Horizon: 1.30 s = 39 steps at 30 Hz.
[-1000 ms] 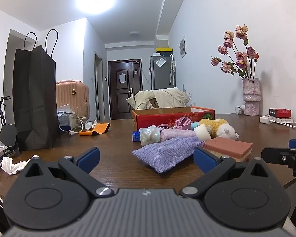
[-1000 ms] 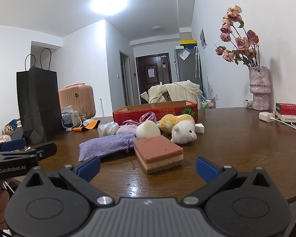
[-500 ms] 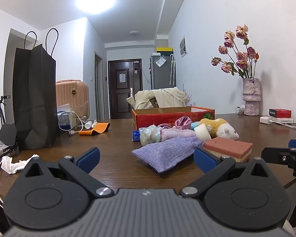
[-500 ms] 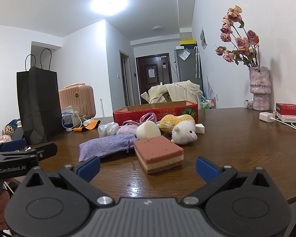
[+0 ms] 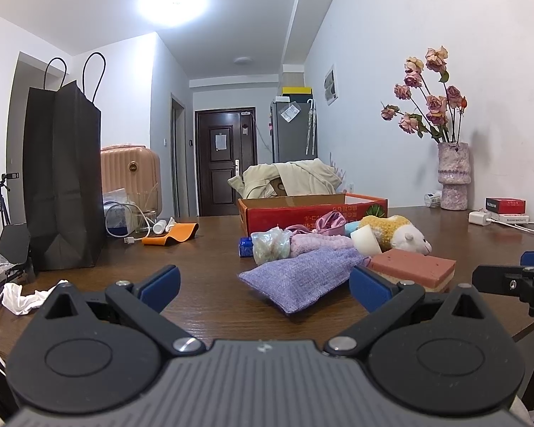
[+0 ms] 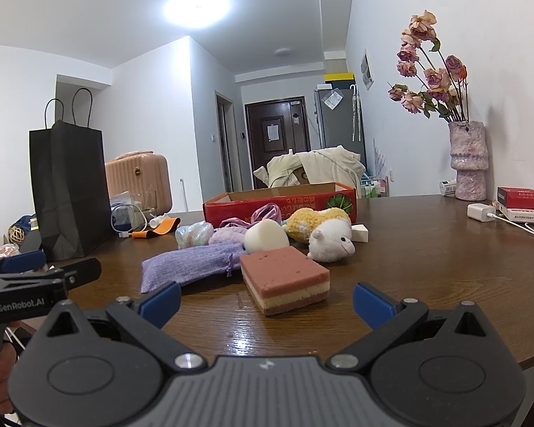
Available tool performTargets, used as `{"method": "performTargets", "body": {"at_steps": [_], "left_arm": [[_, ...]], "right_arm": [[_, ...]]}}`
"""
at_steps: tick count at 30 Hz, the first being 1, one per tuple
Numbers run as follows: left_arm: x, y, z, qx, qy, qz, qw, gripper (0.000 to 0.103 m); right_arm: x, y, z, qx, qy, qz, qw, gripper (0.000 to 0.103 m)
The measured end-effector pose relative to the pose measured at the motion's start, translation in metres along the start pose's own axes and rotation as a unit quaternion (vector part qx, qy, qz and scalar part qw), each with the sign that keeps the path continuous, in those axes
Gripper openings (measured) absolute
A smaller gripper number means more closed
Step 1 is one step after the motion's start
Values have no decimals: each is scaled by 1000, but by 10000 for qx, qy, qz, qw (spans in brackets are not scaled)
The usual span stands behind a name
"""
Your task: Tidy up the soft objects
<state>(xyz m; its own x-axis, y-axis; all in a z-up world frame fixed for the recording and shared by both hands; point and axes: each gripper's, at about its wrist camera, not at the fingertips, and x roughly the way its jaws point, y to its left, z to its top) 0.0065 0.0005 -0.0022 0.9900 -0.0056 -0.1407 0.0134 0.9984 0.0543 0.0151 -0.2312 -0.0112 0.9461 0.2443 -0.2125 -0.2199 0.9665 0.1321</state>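
No change since a second ago: left gripper (image 5: 263,283), right gripper (image 6: 265,299) both wide, empty; layered pink sponge block (image 6: 284,281) untouched, task unstarted

Both grippers have black arms and a grey ribbed body. The fingers (image 6: 372,304) carry blue pads; silver screws (image 6: 186,359) hold them. One side reads "GenRobot.AI".

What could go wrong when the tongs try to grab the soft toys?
The sponge lies close against the purple pouch, so the open right tongs might drag both. The plush sheep leans on the crowded pile and may roll away. The open left tongs are close by and might bump the right ones.
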Motion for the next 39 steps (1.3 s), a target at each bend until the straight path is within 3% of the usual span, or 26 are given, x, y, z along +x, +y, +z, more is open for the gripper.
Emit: {"method": "performTargets", "body": {"at_steps": [19,25,27,30,32,35,39], "left_arm": [[7,2,0,-36,29,40,10000,103],[40,3,5,55,85,6,9999,103],[55,1,9,43,221,23,9997,103],[71,-2,19,-75,342,-198,9992,103],[78,-6,26,-95,338,-318,9989,103],[88,-20,32,-4,328,-410,9986,103],[103,-44,37,48,450,-765,9960,101]], "right_arm": [[11,0,-1,-128,67,-301,9994,103],[47,-12,3,70,222,-228,9995,103],[66,-11,7,-24,499,-179,9986,103],[89,-7,17,-175,613,-174,9978,103],[101,-6,23,-283,753,-199,9966,101],[110,-17,26,-613,1232,118,9904,85],[100,-66,35,-526,1345,-526,9881,79]]}}
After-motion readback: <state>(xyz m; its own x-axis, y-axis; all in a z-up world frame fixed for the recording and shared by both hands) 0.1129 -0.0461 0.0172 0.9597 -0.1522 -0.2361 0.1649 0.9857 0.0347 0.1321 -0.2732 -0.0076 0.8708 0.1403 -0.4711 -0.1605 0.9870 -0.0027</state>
